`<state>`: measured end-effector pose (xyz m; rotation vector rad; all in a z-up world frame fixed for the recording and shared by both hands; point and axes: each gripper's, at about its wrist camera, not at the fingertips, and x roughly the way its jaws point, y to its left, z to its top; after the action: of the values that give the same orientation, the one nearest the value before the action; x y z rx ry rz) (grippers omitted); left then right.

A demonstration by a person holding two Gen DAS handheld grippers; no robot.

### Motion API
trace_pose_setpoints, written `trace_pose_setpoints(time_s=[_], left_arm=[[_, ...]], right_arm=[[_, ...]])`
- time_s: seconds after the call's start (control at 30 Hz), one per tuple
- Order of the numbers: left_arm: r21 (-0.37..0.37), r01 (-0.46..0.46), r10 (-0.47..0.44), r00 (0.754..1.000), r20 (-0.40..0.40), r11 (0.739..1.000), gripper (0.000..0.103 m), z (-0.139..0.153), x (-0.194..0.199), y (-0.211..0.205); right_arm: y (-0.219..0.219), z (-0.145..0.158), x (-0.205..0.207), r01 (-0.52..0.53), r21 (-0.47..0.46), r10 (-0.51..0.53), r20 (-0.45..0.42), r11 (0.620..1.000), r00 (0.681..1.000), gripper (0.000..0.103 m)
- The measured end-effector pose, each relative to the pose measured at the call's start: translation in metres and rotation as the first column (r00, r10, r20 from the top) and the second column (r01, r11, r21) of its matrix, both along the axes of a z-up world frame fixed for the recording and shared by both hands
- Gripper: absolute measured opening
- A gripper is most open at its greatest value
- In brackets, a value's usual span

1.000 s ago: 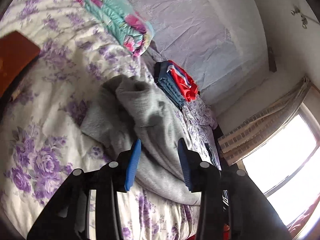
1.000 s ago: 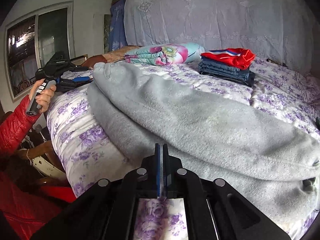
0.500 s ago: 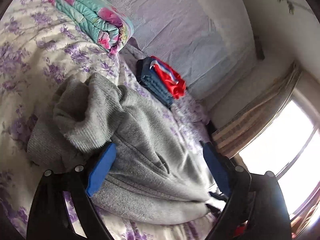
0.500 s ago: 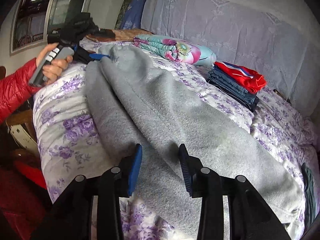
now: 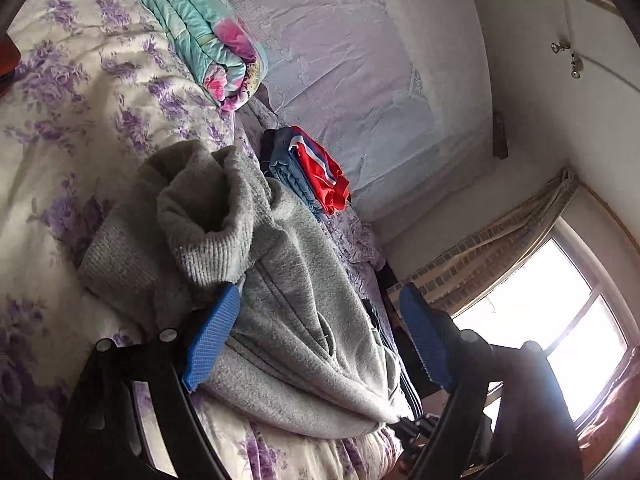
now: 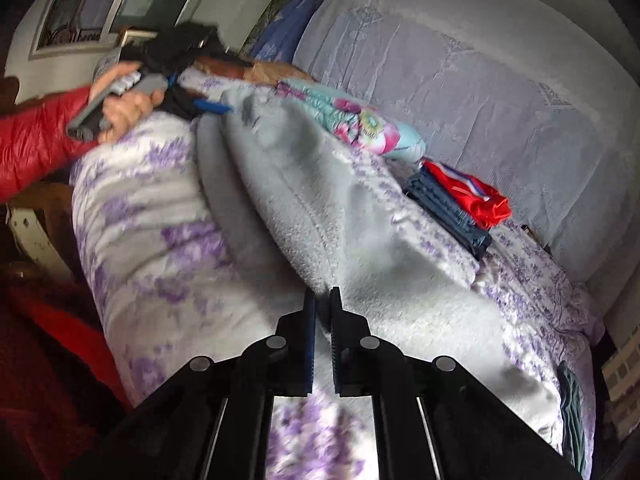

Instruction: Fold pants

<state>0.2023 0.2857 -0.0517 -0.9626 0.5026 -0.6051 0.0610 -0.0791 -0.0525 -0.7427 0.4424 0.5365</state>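
Left wrist view: your left gripper (image 5: 320, 340) is spread wide, with its blue ribbed pads (image 5: 212, 344) on either side of the grey fleece pants (image 5: 280, 300) and nothing clamped between them. The left pad lies against the cloth just below a knitted cuff (image 5: 208, 224), which is turned up and bunched into a heap. The rest of the garment runs away from you toward the edge of the bed with the purple-flowered white cover (image 5: 80, 92). Beyond the cuff, near the pale covered headboard (image 5: 340, 80), stands a small stack of folded blue jeans with a red garment on top (image 5: 316, 172), and farther left lies a rolled turquoise and pink quilt (image 5: 200, 32). A bright window with a checked curtain (image 5: 500, 248) is at the right.

From the right wrist view, your right gripper (image 6: 322, 304) is almost closed, with only a narrow slit between the pads, and its tips touch a fold of the pants (image 6: 360, 240); I cannot tell if cloth is really pinched there. The garment stretches from these tips up to your left hand in the red sleeve (image 6: 128, 100), which holds the other tool at the far end.
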Motion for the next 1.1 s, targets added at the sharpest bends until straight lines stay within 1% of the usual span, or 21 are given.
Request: trace_pose_setpoints(time_s=[0.03, 0.1, 0.17, 0.27, 0.37, 0.43, 0.5, 0.57, 0.6, 0.63, 0.67, 0.7, 0.73, 0.77, 0.8, 0.83, 0.87, 0.93, 0.97, 1.0, 1.1], left_arm=[[0.010, -0.025, 0.025, 1.000, -0.003, 1.000, 0.079, 0.001, -0.008, 0.001], [0.081, -0.103, 0.103, 0.995, -0.001, 0.991, 0.082, 0.013, -0.024, -0.001], [0.127, -0.087, 0.081, 0.995, 0.055, 0.988, 0.083, 0.031, -0.036, -0.011], [0.213, -0.078, 0.049, 0.990, 0.135, 0.974, 0.090, 0.065, -0.041, -0.032], [0.260, -0.044, 0.005, 0.989, 0.149, 0.965, 0.095, 0.079, -0.027, -0.054], [0.283, -0.015, -0.017, 0.994, 0.110, 0.959, 0.095, 0.075, -0.005, -0.070], [0.315, 0.033, -0.050, 0.998, 0.044, 0.949, 0.095, 0.064, 0.013, -0.083], [0.432, 0.020, 0.018, 0.996, -0.083, 0.902, 0.093, 0.040, 0.029, -0.091], [0.460, 0.028, 0.042, 0.989, -0.141, 0.887, 0.075, 0.023, 0.034, -0.087], [0.476, 0.011, 0.065, 0.988, -0.142, 0.879, 0.064, 0.012, 0.029, -0.082], [0.477, -0.012, 0.088, 0.987, -0.136, 0.879, 0.044, 0.007, 0.018, -0.074], [0.409, -0.011, 0.083, 0.984, -0.158, 0.912, 0.040, 0.002, 0.009, -0.061], [0.318, -0.015, 0.074, 0.982, -0.173, 0.948, 0.037, -0.003, -0.003, -0.045], [0.250, -0.019, 0.068, 0.980, -0.188, 0.968, 0.025, -0.011, -0.012, -0.032], [0.205, -0.023, 0.069, 0.973, -0.219, 0.979, 0.002, -0.021, -0.018, -0.020], [0.165, -0.048, 0.088, 0.964, -0.250, 0.985, 0.001, -0.028, -0.024, -0.010], [0.123, -0.059, 0.088, 0.967, -0.240, 0.991, 0.001, -0.026, -0.032, -0.004], [0.139, -0.076, 0.102, 0.976, -0.194, 0.987, 0.031, -0.004, -0.042, -0.008], [0.166, -0.086, 0.111, 0.983, -0.149, 0.982, 0.056, 0.010, -0.044, -0.014], [0.197, -0.097, 0.118, 0.989, -0.095, 0.976, 0.071, 0.027, -0.047, -0.024], [0.253, -0.044, 0.040, 0.999, 0.020, 0.966, 0.083, 0.070, -0.031, -0.061]], right_arm=[[0.001, -0.010, -0.002, 0.006, -0.027, -0.005, 0.026, 1.000, 1.000, 0.007], [0.004, -0.015, -0.003, 0.021, -0.026, -0.019, 0.051, 0.999, 0.999, 0.007], [0.005, -0.013, -0.001, 0.036, -0.004, -0.036, 0.042, 0.999, 0.998, 0.009], [0.004, -0.015, -0.002, 0.044, 0.021, -0.045, 0.048, 0.999, 0.998, 0.009], [0.004, -0.016, -0.004, 0.055, 0.033, -0.057, 0.053, 0.998, 0.997, 0.009], [0.003, -0.016, -0.002, 0.060, 0.044, -0.062, 0.049, 0.997, 0.997, 0.009], [0.003, -0.016, -0.003, 0.064, 0.052, -0.067, 0.043, 0.997, 0.997, 0.009], [0.002, -0.016, -0.003, 0.064, 0.058, -0.066, 0.040, 0.996, 0.997, 0.009], [0.002, -0.016, -0.002, 0.064, 0.064, -0.066, 0.036, 0.996, 0.997, 0.009], [0.001, -0.016, -0.002, 0.064, 0.073, -0.067, 0.030, 0.995, 0.997, 0.009], [0.000, -0.016, -0.001, 0.065, 0.083, -0.067, 0.024, 0.994, 0.997, 0.010], [-0.001, -0.016, -0.001, 0.066, 0.094, -0.068, 0.018, 0.993, 0.998, 0.010], [-0.002, -0.016, 0.000, 0.066, 0.104, -0.067, 0.013, 0.992, 0.998, 0.010], [-0.003, -0.016, 0.000, 0.065, 0.112, -0.067, 0.010, 0.992, 0.998, 0.010], [-0.004, -0.015, 0.002, 0.065, 0.117, -0.067, 0.008, 0.991, 0.998, 0.009], [-0.005, -0.015, 0.002, 0.065, 0.119, -0.067, 0.009, 0.991, 0.998, 0.009], [-0.005, -0.015, 0.002, 0.066, 0.119, -0.067, 0.010, 0.991, 0.998, 0.009], [-0.004, -0.016, 0.001, 0.069, 0.118, -0.071, 0.013, 0.991, 0.997, 0.009], [-0.003, -0.016, 0.001, 0.071, 0.119, -0.073, 0.013, 0.990, 0.997, 0.009], [-0.003, -0.016, 0.001, 0.073, 0.120, -0.075, 0.013, 0.990, 0.997, 0.009], [-0.003, -0.016, 0.001, 0.075, 0.121, -0.077, 0.011, 0.990, 0.997, 0.010]])
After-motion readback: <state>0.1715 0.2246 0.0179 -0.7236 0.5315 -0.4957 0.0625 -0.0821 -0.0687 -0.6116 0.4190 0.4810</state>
